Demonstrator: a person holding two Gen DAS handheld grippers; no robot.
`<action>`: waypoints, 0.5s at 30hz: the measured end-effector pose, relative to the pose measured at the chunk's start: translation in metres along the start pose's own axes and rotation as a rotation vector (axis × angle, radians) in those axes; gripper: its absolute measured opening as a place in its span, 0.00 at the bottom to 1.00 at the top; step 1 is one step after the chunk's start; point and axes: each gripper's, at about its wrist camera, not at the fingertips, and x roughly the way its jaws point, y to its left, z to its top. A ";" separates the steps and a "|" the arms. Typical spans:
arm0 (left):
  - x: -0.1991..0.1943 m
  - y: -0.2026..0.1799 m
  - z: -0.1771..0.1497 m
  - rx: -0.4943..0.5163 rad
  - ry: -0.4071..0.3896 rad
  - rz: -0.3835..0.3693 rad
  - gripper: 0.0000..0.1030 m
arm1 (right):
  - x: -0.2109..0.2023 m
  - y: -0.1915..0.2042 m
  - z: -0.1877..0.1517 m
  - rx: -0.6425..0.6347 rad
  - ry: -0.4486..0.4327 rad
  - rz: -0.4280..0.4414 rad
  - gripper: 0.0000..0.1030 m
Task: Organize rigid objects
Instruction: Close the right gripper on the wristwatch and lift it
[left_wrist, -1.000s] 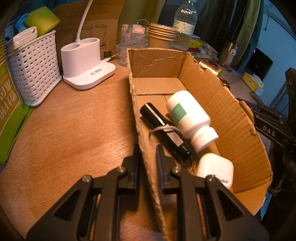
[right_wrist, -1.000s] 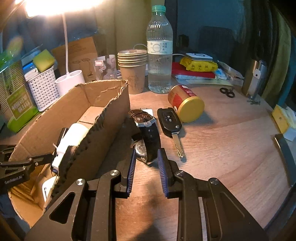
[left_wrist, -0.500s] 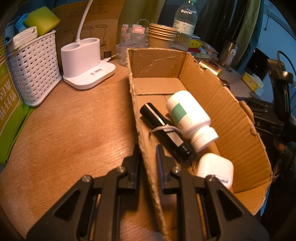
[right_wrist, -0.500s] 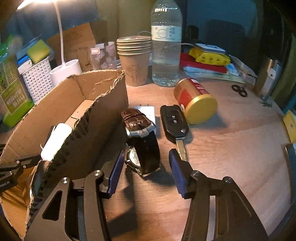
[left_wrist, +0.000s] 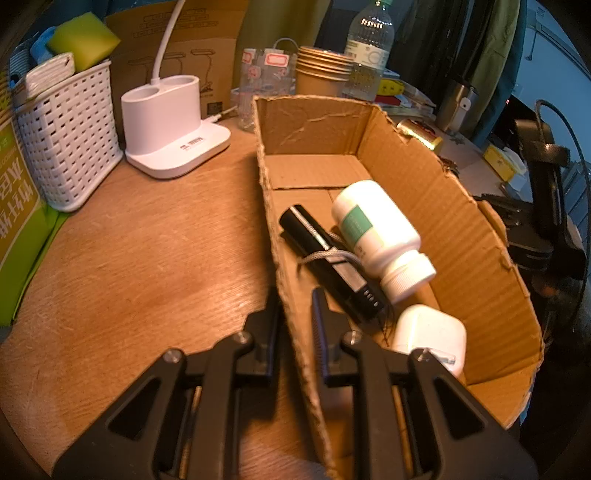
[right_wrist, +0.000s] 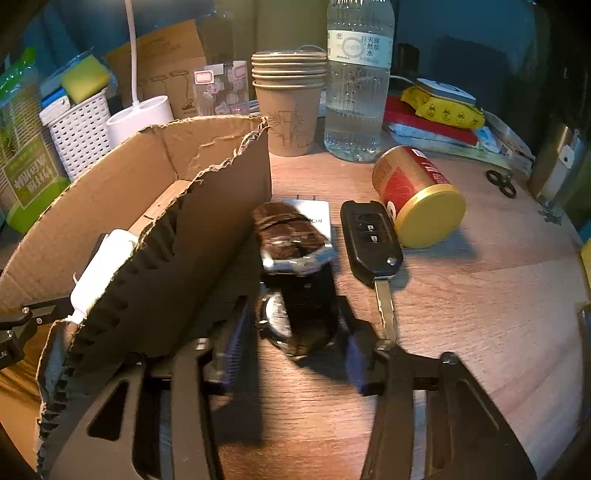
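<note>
Left claw: I read it as clamped on the near side wall of the cardboard box, one finger outside the wall and one inside. Box position: on the wooden tabletop, long axis running away from the camera.

Box contents, as I see them from the left wrist view:
- a white pill bottle lying on its side, cap toward the camera;
- a black cylindrical device with a grey cord looped over it, just beside and touching the bottle;
- a small white case at the near end.

Right claw: spread wide, fingers low on the tabletop, one on each side of a wristwatch. I cannot tell whether either finger touches it. The watch lies outside the box, just beside its wall.

Other items outside the box: a car key just right of the watch, a red-and-gold can on its side, a stack of paper cups and a water bottle further back.
</note>
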 end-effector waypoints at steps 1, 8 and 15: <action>0.000 0.000 0.000 0.000 0.000 0.000 0.17 | -0.001 0.000 -0.001 0.000 -0.001 -0.004 0.44; 0.000 0.000 0.000 0.000 0.000 0.000 0.17 | -0.009 -0.006 -0.004 0.033 -0.038 -0.017 0.44; 0.000 0.000 0.000 0.000 0.000 0.000 0.17 | -0.021 -0.006 -0.005 0.043 -0.071 -0.019 0.44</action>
